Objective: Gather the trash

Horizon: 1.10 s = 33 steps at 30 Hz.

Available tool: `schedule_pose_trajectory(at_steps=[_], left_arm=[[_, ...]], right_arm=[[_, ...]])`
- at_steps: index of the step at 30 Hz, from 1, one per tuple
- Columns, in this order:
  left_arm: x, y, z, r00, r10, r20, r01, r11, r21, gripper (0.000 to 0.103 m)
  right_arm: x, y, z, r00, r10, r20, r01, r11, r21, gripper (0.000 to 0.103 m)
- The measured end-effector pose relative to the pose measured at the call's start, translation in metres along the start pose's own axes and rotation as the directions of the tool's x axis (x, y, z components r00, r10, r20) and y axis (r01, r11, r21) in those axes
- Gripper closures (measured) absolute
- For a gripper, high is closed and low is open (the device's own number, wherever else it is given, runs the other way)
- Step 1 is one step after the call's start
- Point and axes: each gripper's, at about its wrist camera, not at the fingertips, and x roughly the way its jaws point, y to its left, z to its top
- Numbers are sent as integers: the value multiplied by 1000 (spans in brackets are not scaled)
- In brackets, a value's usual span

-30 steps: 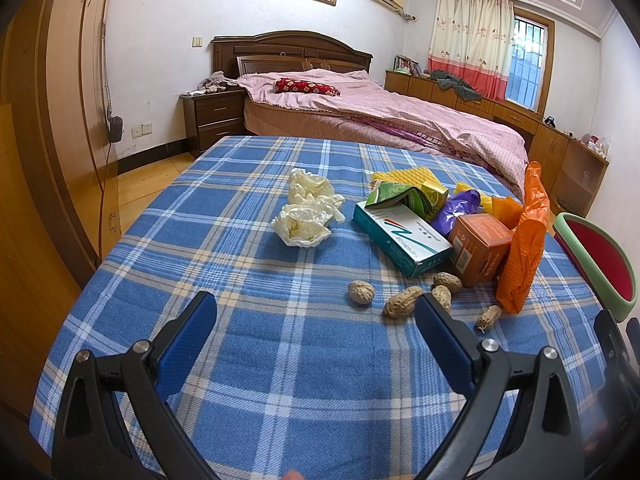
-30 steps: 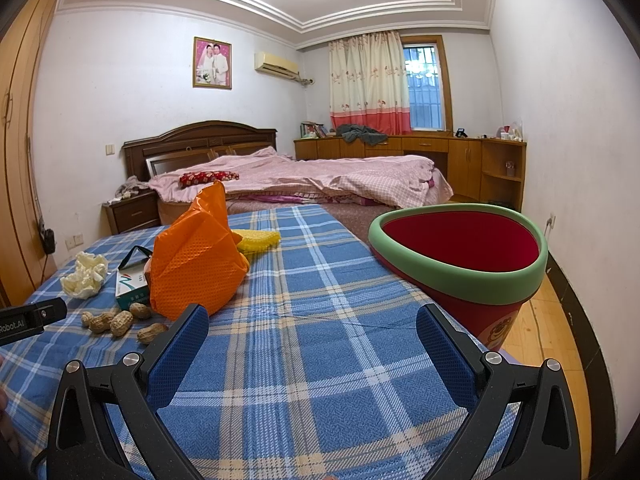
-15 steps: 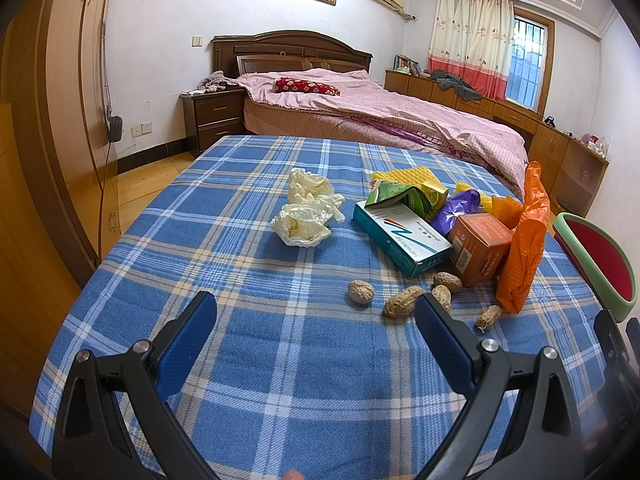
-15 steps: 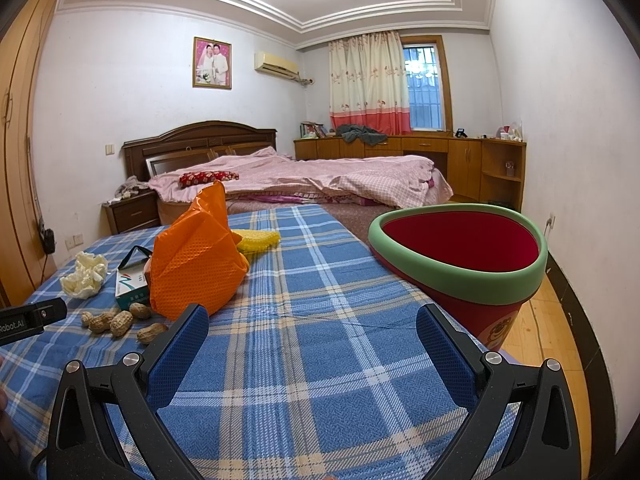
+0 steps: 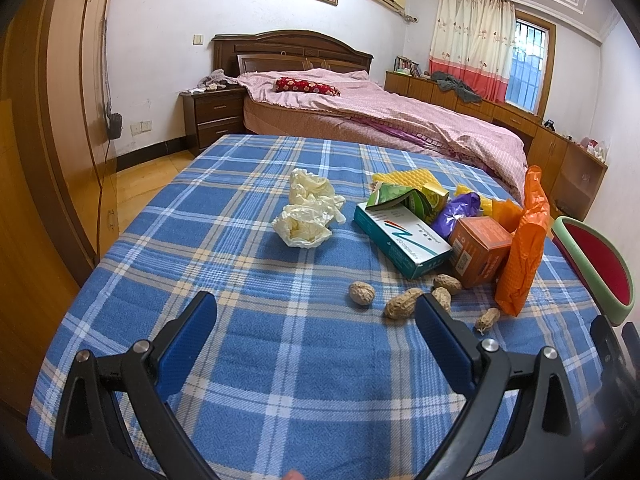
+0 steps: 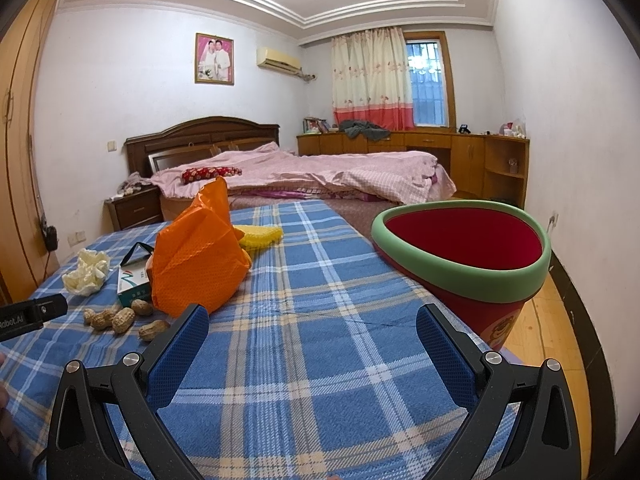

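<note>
The bench point(image 5: 256, 360) wears a blue plaid cloth, and the trash sits toward its far right part. The red bin point(image 6: 472, 264) with a green rim stands just off the bench's right edge; the right view shows its whole mouth, the left view only a sliver at the frame edge. An orange bag point(image 5: 522, 248) stands upright beside an orange box point(image 5: 478, 250), which the right view hides behind the bag. A teal carton point(image 5: 402, 236) lies flat next to crumpled tissues point(image 5: 306, 216), with peanuts point(image 5: 400, 302) scattered in front. The left gripper point(image 5: 316, 334) and right gripper point(image 6: 312, 338) hover over bare cloth, jaws spread wide and holding nothing.
</note>
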Motion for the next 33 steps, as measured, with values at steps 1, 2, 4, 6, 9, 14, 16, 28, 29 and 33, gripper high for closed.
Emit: schedule_pose_trajectory(at_steps=[1, 2, 4, 6, 9, 14, 16, 28, 29, 33], left_arm=[[3, 0, 1, 1000, -3, -9, 3, 1000, -4, 4], [6, 1, 1, 1000, -7, -18, 7, 1000, -5, 4], [13, 2, 4, 999, -14, -48, 14, 1000, -8, 4], [13, 4, 9, 998, -20, -56, 19, 1000, -10, 5], [12, 5, 20, 998, -28, -57, 28, 1000, 4, 4], [20, 2, 41, 993, -55, -103, 59, 997, 44, 5], [26, 3, 48, 989, -66, -129, 73, 996, 48, 5], [78, 6, 73, 974, -56, -221, 72, 995, 65, 16], [81, 6, 74, 972, -60, -226, 76, 995, 62, 17], [98, 6, 78, 963, -91, -253, 110, 992, 59, 23]], right_arm=[[3, 2, 0, 1000, 3, -6, -3, 1000, -2, 0], [4, 2, 2, 1000, 7, -20, -7, 1000, -8, 0], [4, 0, 3, 999, 14, -39, -15, 1000, -13, 0], [5, -1, 6, 998, 23, -50, -24, 1000, -11, 0], [3, -2, 15, 997, 48, -60, -49, 999, -2, 0], [7, 0, 32, 990, 96, -103, -94, 995, 30, 0], [12, 2, 38, 985, 109, -133, -105, 994, 39, 0], [34, 3, 61, 968, 152, -198, -135, 986, 98, 0], [36, 4, 62, 968, 149, -203, -132, 987, 95, 0], [46, 9, 67, 965, 141, -221, -125, 989, 85, 0]])
